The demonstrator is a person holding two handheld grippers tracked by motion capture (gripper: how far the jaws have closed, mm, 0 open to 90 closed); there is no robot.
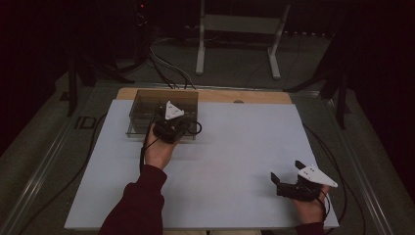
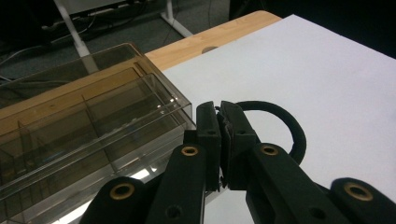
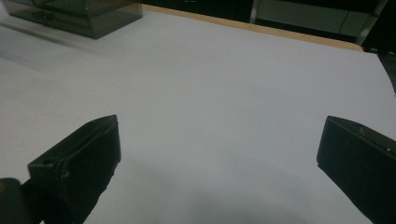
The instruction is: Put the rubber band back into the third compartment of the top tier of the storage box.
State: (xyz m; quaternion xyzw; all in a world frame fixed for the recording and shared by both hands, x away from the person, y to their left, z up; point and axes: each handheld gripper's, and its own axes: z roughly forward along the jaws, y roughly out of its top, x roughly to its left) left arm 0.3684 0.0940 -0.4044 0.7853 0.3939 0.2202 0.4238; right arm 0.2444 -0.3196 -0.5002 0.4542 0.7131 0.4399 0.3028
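Observation:
A black elastic loop (image 2: 293, 131) sticks out to the right of my left gripper (image 2: 220, 115), whose jaws are shut on one end of it. In the high view the left gripper (image 1: 169, 122) hovers at the near right corner of a clear plastic compartment box (image 1: 147, 105), with the loop (image 1: 197, 128) curling beside it. The box (image 2: 70, 121) lies just left of the jaws, its dividers showing through the smoky walls. My right gripper (image 1: 287, 171) rests open near the table's front right, nothing between its jaws (image 3: 219, 140).
A white mat (image 1: 235, 147) covers most of the wooden table (image 1: 244, 96). The box (image 3: 88, 14) sits at the far left. Behind the table stand a white frame (image 1: 237, 29), dark stands and cables on the floor.

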